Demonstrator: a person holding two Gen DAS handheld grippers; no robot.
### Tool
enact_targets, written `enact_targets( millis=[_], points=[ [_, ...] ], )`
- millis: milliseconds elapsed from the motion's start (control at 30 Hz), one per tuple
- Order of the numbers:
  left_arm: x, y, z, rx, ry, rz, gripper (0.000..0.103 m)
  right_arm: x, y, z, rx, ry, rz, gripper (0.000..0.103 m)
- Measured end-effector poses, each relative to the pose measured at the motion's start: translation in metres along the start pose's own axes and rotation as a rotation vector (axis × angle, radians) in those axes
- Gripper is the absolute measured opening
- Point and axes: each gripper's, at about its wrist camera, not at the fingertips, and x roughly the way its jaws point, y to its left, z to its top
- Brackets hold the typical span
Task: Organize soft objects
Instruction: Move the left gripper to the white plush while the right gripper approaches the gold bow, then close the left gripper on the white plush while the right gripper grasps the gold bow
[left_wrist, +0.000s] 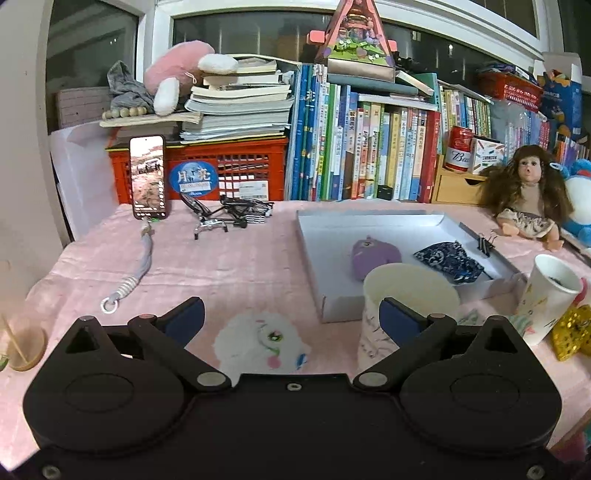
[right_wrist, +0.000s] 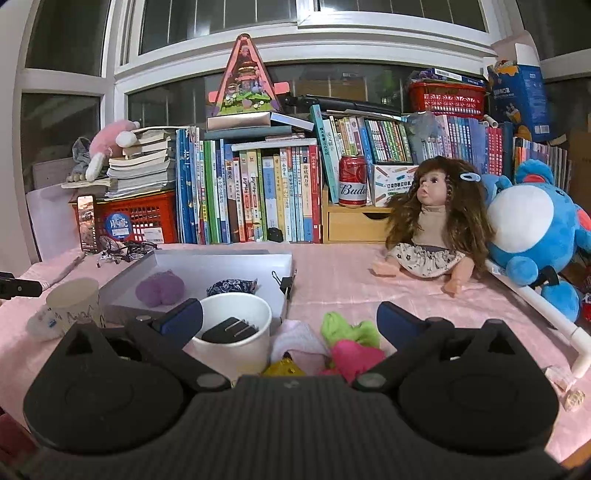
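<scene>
Below, white plush (left_wrist: 260, 341), left gripper (left_wrist: 291, 319) spread wide

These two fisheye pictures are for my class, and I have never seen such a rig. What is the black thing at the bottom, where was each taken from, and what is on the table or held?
Each black shape is a hand-held two-finger gripper with a camera looking along its blue-padded fingers. A person carries one in each hand; there is no robot arm.

The left wrist view shows the left gripper, open and empty above a white fluffy toy, beside a paper cup.

The right wrist view shows the right gripper, also open and empty, over small green and pink cloths.

On the pink tablecloth lies a shallow grey tray already holding a purple soft ball and a dark patterned pouch.
</scene>
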Motion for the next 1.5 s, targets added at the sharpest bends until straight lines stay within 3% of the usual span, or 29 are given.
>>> enact_targets(
  millis=[500, 733, 1000, 1167, 1500],
  points=[
    [0.013, 0.012, -0.022, -0.016, 0.048, 0.071, 0.101, -0.004, -0.013, -0.019, 0.062, 0.027, -0.030, 0.103],
    [0.019, 0.014, -0.029, -0.037, 0.078, 0.068, 0.100, -0.003, -0.014, -0.027, 0.052, 0.046, -0.048, 0.103],
    [0.032, 0.015, -0.036, -0.067, 0.111, 0.064, 0.094, 0.005, -0.011, -0.037, 0.008, 0.101, -0.091, 0.101],
    [0.038, 0.018, -0.038, -0.092, 0.130, 0.064, 0.085, 0.014, -0.009, -0.043, -0.010, 0.145, -0.103, 0.098],
    [0.048, 0.018, -0.039, -0.108, 0.143, 0.068, 0.084, 0.033, -0.001, -0.059, -0.021, 0.224, -0.104, 0.098]
  ],
)
